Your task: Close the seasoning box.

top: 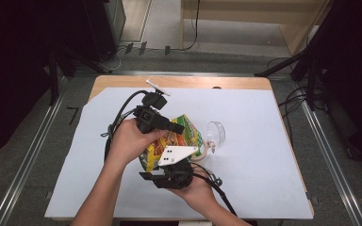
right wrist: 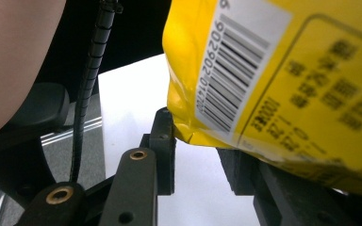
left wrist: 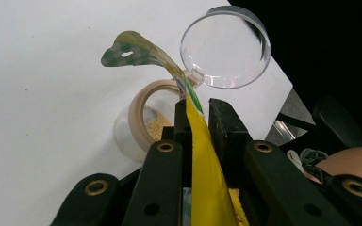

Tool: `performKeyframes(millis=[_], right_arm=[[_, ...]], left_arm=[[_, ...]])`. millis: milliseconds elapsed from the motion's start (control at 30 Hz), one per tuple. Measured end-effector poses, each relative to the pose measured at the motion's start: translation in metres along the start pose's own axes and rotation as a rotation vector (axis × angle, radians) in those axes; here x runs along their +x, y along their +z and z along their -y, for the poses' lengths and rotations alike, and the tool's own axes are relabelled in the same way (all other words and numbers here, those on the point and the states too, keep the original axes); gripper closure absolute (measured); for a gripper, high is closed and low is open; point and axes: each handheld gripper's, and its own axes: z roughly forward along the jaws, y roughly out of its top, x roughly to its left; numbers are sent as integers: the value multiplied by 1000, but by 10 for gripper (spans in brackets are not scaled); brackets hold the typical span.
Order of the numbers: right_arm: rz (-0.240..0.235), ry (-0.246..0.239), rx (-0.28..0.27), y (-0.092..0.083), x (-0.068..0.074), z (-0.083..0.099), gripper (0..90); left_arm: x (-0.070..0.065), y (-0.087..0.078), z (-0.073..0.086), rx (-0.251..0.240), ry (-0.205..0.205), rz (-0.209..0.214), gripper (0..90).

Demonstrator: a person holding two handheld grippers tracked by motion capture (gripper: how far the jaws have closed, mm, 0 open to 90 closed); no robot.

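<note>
One yellow snack bag (top: 169, 143) is held above the white table cover (top: 264, 155) near the person's edge, between the two grippers. Its long axis runs slantwise in the high view, from the lower end by the right gripper (top: 162, 178) up and away toward its torn top, which points at the clear jar (top: 201, 157). In the left gripper view that top edge (left wrist: 136, 49) curls over just above the jar's tan rim (left wrist: 143, 113).

One jar stands on the cover, open, with a shallow layer of pale yellow crumbs (left wrist: 153, 126) at its bottom (how much lies under the rim is hidden). One clear round lid (top: 215, 133) hangs off the jar's side by a short neck, tilted up on edge; nothing is in it.

The left gripper (left wrist: 199, 115) has its jaws pressed together on the bag's thin upper edge, pinching the foil flat between them. The right gripper (right wrist: 200, 141) sits at the bag's bottom end; one jaw touches the crumpled corner beside the barcode, and the other is covered by the bag, so I cannot tell whether it is gripping.

Two hands, two grippers, one bag, one jar, one lid.
</note>
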Motion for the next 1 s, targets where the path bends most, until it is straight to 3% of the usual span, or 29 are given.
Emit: performKeyframes(millis=[433,467,500,700,767,833,1000], right_arm=[[-10,2,1,4,-2,1,708],[-26,14,-9,4,-2,0,708],[-26,13,-16,3,-2,0,707],[-21,6,-2,1,-3,0,705],[-15,3,-6,1,-5,1,706],[-20,13,-8,1,-5,0,705],[-17,16,-8,0,-5,0,707]], left_arm=[[0,-7,5,-24,14,-1,779],[-1,-4,5,-20,39,-32,784],[-1,-4,5,-20,39,-32,786],[3,0,2,-11,27,-20,765],[6,1,1,-28,-8,8,759],[7,1,1,-31,-20,10,771],[7,1,1,-38,-18,28,783]])
